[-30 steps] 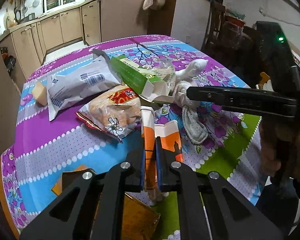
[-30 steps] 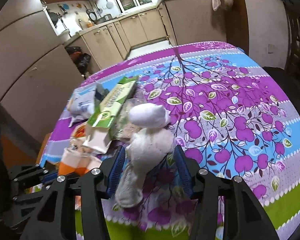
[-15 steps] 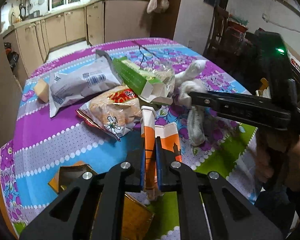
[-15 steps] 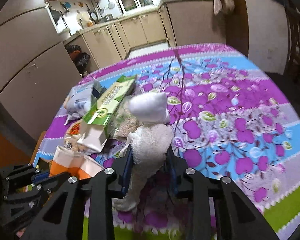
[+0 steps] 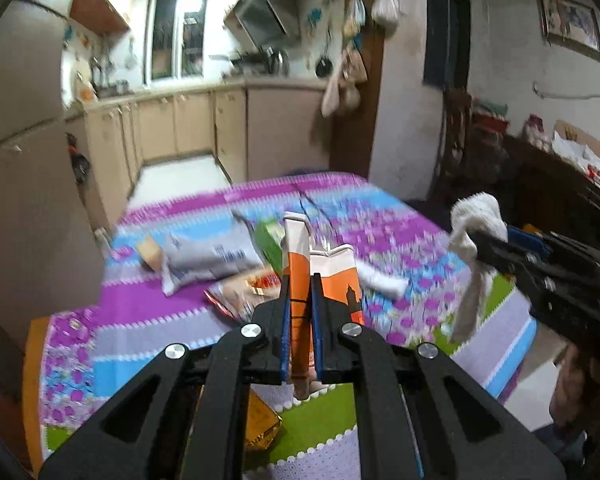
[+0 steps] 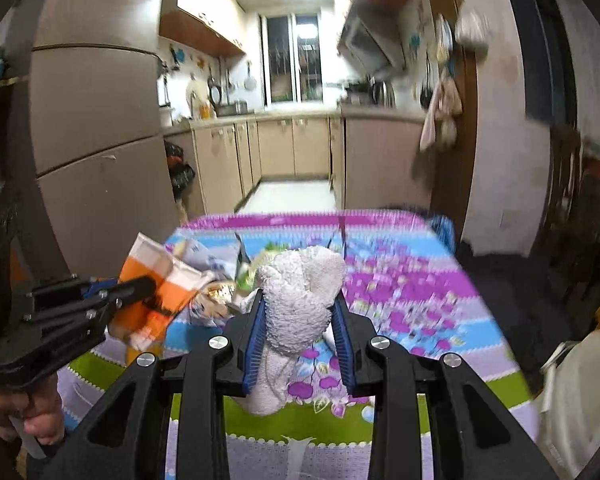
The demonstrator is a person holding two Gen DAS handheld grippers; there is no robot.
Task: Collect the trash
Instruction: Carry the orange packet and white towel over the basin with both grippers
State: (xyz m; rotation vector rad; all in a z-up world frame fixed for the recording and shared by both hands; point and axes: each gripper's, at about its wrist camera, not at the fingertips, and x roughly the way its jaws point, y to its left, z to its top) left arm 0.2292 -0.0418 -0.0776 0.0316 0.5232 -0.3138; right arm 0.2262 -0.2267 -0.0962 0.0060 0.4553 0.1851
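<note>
My left gripper [image 5: 299, 284] is shut on a flattened orange-and-white carton [image 5: 296, 248] and holds it upright above the table. My right gripper [image 6: 300, 300] is shut on a knotted white terry cloth [image 6: 304, 276], whose tail hangs below the pads. In the left wrist view that cloth [image 5: 476, 220] dangles from the right gripper [image 5: 482, 250] at the right. The right wrist view shows the left gripper [image 6: 140, 286] with the carton [image 6: 160, 280] at the left. On the floral tablecloth [image 5: 140, 320] lie a grey-white bag [image 5: 208, 256], a green box [image 5: 270, 240] and a snack packet [image 5: 236, 292].
Another white cloth piece [image 5: 380, 278] lies on the table behind the carton. A golden-brown box [image 5: 260, 424] sits at the near edge. A tall fridge [image 6: 92, 140] stands left of the table, kitchen cabinets [image 6: 276, 148] behind it, dark furniture to the right. A hand [image 6: 40, 420] grips the left handle.
The right jaws closed on the white cloth and lifted it off the table. Both grippers rose and tilted upward, so more of the kitchen shows; the carton came up with the left one.
</note>
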